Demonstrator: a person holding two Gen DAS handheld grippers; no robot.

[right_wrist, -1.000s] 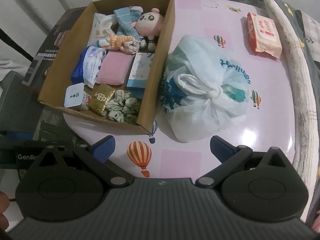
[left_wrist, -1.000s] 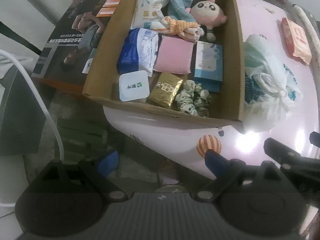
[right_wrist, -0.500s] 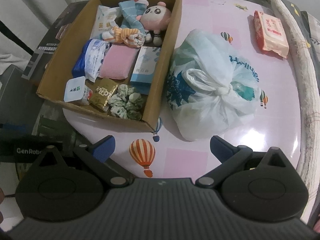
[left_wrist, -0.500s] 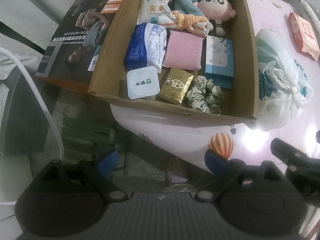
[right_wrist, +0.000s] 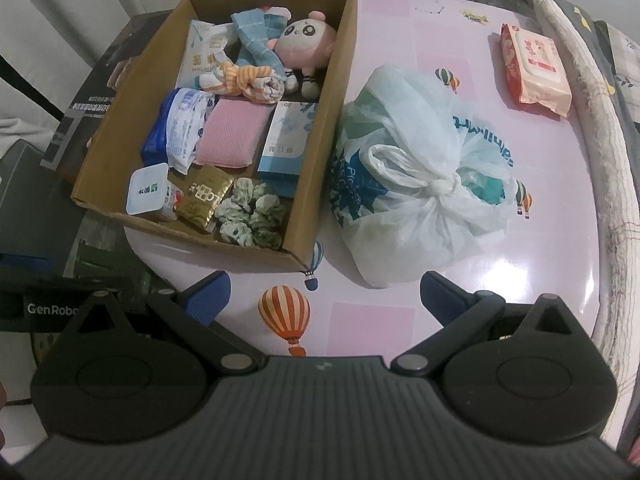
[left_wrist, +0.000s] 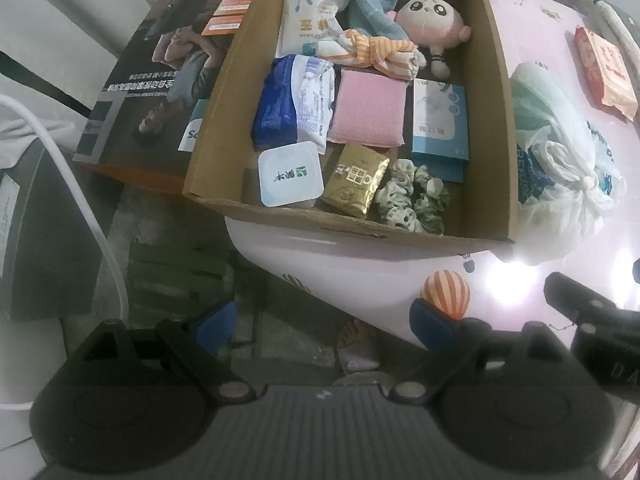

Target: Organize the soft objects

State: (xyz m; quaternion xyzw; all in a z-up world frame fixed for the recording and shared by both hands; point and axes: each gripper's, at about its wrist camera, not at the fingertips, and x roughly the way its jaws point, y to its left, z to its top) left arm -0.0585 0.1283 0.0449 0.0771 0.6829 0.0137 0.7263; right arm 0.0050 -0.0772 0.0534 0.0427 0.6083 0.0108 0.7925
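Observation:
A cardboard box (right_wrist: 320, 184) (left_wrist: 496, 120) on the pink table holds a pink panda plush (right_wrist: 306, 42) (left_wrist: 432, 20), a knotted striped cloth (right_wrist: 248, 82), a pink sponge (right_wrist: 232, 136) (left_wrist: 370, 110), green scrunchies (right_wrist: 252, 218) (left_wrist: 414, 202), tissue packs and a gold packet. A tied white plastic bag (right_wrist: 420, 176) (left_wrist: 560, 160) lies right of the box. A red wet-wipe pack (right_wrist: 534, 68) lies far right. My left gripper (left_wrist: 324, 326) is open and empty, below the box's near wall. My right gripper (right_wrist: 324, 296) is open and empty, near the table's front edge.
A dark printed carton (left_wrist: 160, 80) lies left of the box. The table's rounded edge (left_wrist: 304, 264) drops to the floor, where a white cable (left_wrist: 80, 200) runs. A rolled pale cushion (right_wrist: 592, 120) lines the table's right side.
Both grippers drifted slightly; the box and bag shifted right in the left wrist view and sit a little nearer in the right wrist view. Both grippers stayed open.

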